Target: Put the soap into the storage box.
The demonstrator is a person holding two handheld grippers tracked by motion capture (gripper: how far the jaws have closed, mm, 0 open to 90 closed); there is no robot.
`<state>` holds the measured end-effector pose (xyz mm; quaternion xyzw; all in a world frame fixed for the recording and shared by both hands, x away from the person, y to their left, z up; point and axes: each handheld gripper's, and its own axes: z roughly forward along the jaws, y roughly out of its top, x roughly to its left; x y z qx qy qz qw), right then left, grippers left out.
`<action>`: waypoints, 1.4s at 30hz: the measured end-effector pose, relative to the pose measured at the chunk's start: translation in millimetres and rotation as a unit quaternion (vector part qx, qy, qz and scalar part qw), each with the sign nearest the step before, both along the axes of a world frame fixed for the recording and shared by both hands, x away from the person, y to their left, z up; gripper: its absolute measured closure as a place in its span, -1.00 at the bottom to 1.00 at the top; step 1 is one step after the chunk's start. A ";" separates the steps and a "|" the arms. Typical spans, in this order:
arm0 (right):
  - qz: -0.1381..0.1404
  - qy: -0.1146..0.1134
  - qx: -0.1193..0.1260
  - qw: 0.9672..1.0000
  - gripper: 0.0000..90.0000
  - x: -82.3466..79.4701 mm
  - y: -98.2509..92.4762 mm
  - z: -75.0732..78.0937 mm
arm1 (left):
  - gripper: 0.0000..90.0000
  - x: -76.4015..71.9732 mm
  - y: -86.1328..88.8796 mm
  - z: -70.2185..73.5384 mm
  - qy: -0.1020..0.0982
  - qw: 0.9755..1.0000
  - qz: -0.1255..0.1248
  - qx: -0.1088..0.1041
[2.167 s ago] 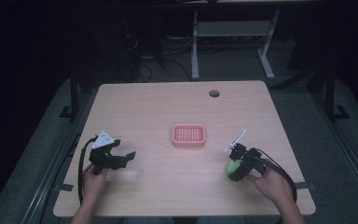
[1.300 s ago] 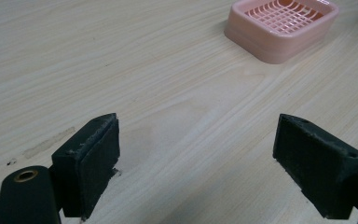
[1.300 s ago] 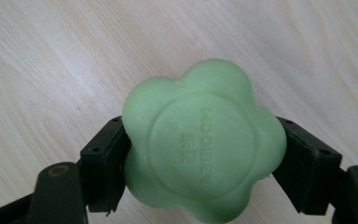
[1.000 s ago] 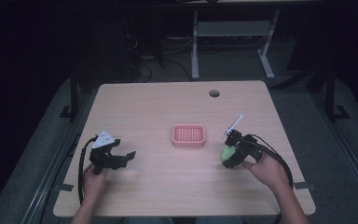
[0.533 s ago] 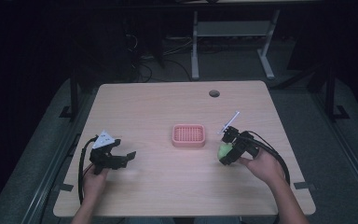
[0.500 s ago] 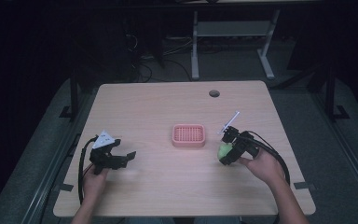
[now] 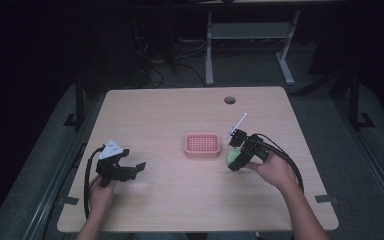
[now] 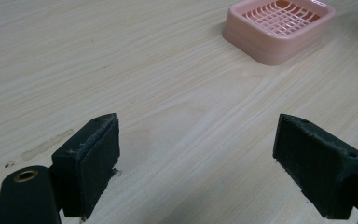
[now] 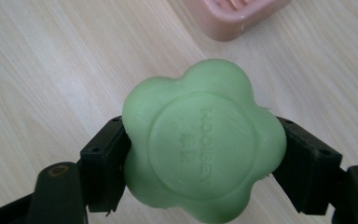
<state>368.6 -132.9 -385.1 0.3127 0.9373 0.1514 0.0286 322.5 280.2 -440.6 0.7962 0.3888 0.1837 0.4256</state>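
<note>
Green flower-shaped soap (image 9: 204,140) sits pinched in the right tool (image 9: 205,154); left tool (image 8: 209,154) spread.

The worktop (image 7: 170,125) looks like pale wood laminate, smooth and matt, with fine straight grain and a small scuffed smear near the left gripper (image 8: 196,154), whose black pads look like dull, slightly frayed foam or rubber. At about 1 o'clock from it, the pink soap dish (image 8: 279,28) looks like smooth, softly sheened plastic with a moulded grid. The green soap (image 9: 203,140) in the right gripper (image 9: 200,163) looks waxy, matt and smooth, with embossed lettering.
</note>
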 end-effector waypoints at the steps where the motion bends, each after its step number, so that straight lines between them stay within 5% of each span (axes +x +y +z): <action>1: 0.000 0.000 0.000 1.000 -0.43 0.0 0.0 0.0 | -0.68 0.0 -0.1 0.0 0.000 1.000 0.000 0.000; 42: 0.031 0.000 -0.002 1.000 -0.43 41.3 47.6 19.9 | -0.68 -0.3 -0.4 0.6 -0.001 1.000 -0.002 0.004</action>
